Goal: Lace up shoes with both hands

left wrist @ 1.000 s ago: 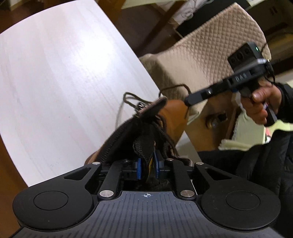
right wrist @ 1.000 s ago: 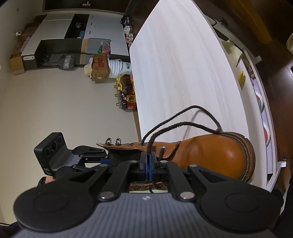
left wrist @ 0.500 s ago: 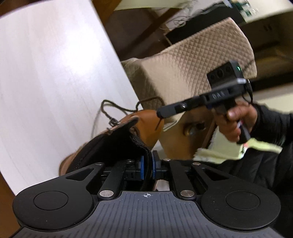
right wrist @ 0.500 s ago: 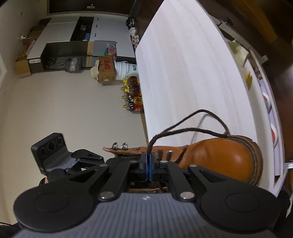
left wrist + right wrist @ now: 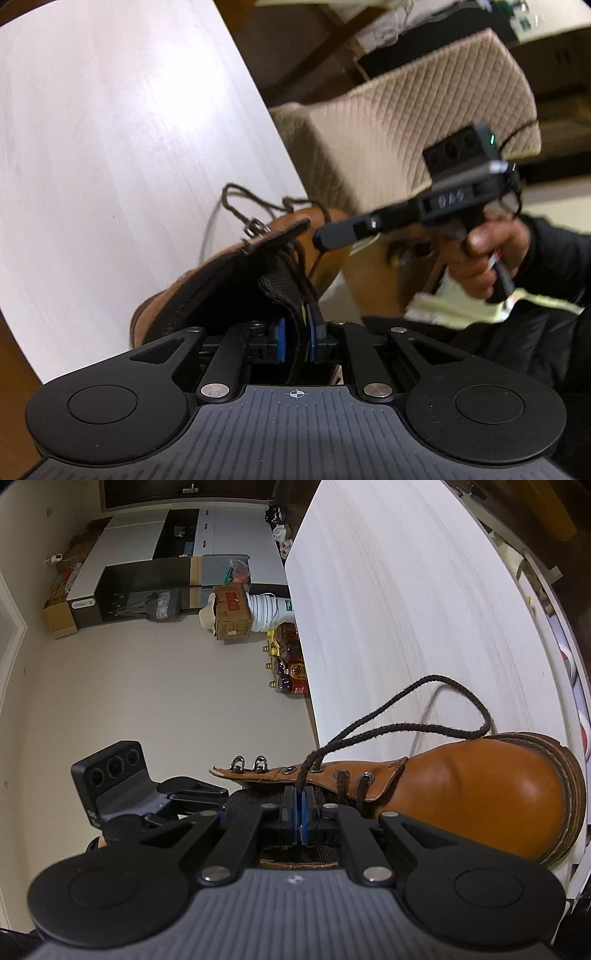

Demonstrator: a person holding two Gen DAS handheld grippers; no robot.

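A tan leather boot (image 5: 480, 786) lies on its side at the near edge of the white table (image 5: 406, 590), toe to the right. My right gripper (image 5: 297, 805) is shut on the dark brown lace (image 5: 406, 727), which loops over the table and back to the eyelets. In the left wrist view the boot (image 5: 155, 314) fills the middle. My left gripper (image 5: 297, 328) has the black padded tongue (image 5: 280, 291) between its blue pads, and its jaws are opening slightly. The right gripper (image 5: 325, 238) hovers by the upper eyelets, held by a hand (image 5: 487, 258).
A chair with a quilted beige cover (image 5: 424, 92) stands just beyond the table edge (image 5: 280, 140). On the floor to the left are bottles (image 5: 288, 664), a cardboard box (image 5: 232, 616) and a low cabinet (image 5: 147, 572). Shelves run along the table's right side.
The left jaws came in from wide apart to a narrow hold on the tongue, and the left view rolled. The right gripper sank a little toward the boot, lace still pinched.
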